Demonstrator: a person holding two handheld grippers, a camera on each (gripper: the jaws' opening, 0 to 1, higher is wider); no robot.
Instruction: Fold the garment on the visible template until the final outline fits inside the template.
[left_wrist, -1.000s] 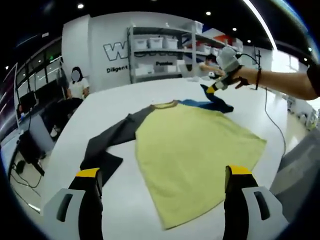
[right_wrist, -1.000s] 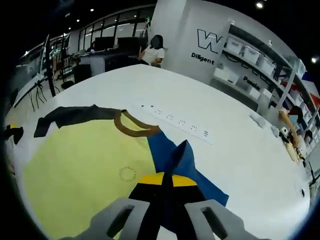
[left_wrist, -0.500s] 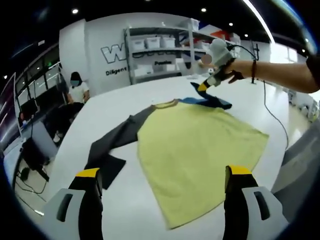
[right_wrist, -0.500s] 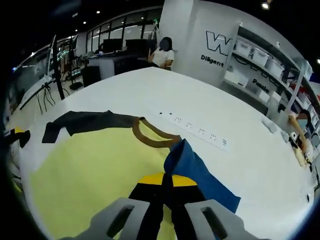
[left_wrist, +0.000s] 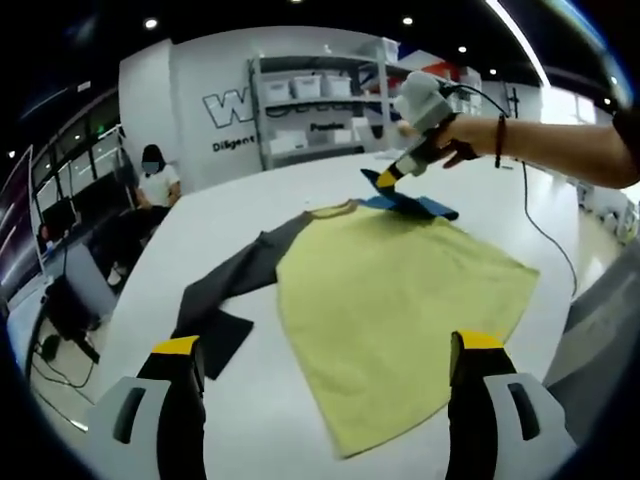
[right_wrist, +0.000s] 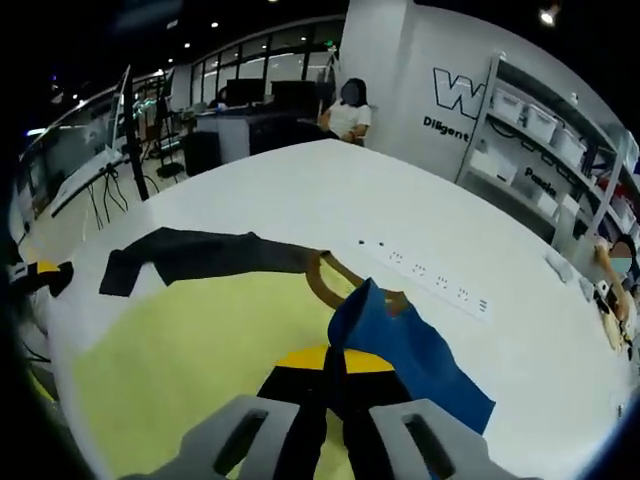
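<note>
The garment (left_wrist: 400, 300), a yellow-bodied shirt with 1 dark grey sleeve (left_wrist: 225, 285) and 1 blue sleeve (right_wrist: 415, 345), lay flat and face up on the white table (left_wrist: 300, 420), its brown collar (right_wrist: 325, 280) pointing toward the shelving (left_wrist: 320, 100) against the far wall. No template outline could be made out around the garment in either view. The right gripper (right_wrist: 335, 365) had its yellow-tipped jaws pinched together on the blue sleeve beside the collar, with the cloth raised into a peak above the yellow body; in the left gripper view the same gripper (left_wrist: 385, 180) appeared at the far shoulder of the garment, held by a person's hand (left_wrist: 445, 150). The left gripper (left_wrist: 325, 350) hovered above the table on the hem side of the garment, its jaws spread wide and holding nothing. The step in hand looked like folding the blue sleeve inward across the yellow body. To do it well, the right gripper would probably need to carry the sleeve low and straight across the chest, so that the fold line ran along the shoulder seam and the yellow panel did not drag. The idle left gripper could pin the body near the hem if it began to slide. The grey sleeve, stretched out on the opposite side of the collar, still awaited its own fold.
</note>
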